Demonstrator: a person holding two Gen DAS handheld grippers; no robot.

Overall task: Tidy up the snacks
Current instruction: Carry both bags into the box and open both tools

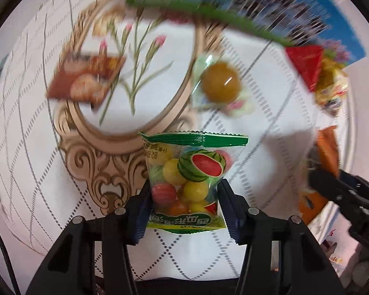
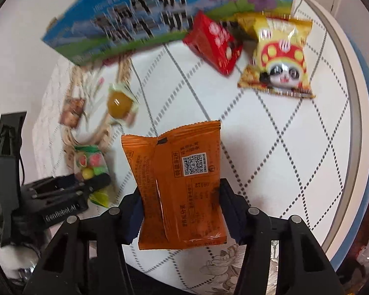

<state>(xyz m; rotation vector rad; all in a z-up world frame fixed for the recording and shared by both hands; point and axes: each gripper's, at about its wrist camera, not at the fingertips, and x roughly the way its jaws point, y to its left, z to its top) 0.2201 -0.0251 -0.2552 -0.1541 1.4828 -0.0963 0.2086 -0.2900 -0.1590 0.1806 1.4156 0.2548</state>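
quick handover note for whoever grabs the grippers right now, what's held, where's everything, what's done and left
Left gripper: shut on the candy bag with the watermelon print, lifted off the tablecloth.
Right gripper: shut on the orange packet, also held above the table.
Still lying loose: brown snack packet, round yellow sweet, red packet, yellow panda packet.
The blue and green box stands at the far side; what is inside it cannot be seen.
Done: two packets picked up. Left: place both, then probably gather the four loose ones.
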